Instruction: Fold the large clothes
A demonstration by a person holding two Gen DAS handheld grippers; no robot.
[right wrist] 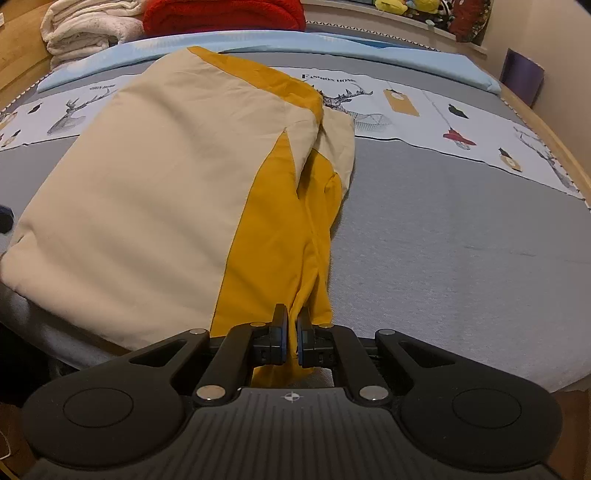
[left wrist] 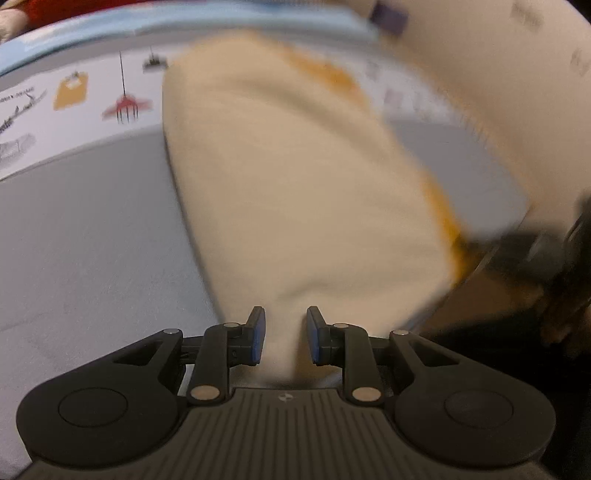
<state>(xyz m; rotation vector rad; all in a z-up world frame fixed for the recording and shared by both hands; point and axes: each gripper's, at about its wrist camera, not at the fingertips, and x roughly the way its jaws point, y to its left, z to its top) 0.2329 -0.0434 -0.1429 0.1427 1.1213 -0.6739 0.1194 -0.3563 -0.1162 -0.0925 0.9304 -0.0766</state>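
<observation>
A large cloth, cream (right wrist: 147, 192) on one side and mustard yellow (right wrist: 280, 229) on the other, lies partly folded on a grey bed (right wrist: 443, 258). My right gripper (right wrist: 292, 328) is shut on the yellow edge at the near side of the bed. In the left wrist view the cream cloth (left wrist: 295, 184) is blurred and runs between the fingers of my left gripper (left wrist: 285, 334). Its jaws stand a little apart around the cloth; whether they press it is unclear.
A white printed strip with deer and tags (right wrist: 424, 110) crosses the bed. A light blue sheet (right wrist: 332, 44) lies behind it. White (right wrist: 85, 26) and red (right wrist: 221, 14) blankets are stacked at the back. A wooden bed frame (right wrist: 561, 147) runs along the right.
</observation>
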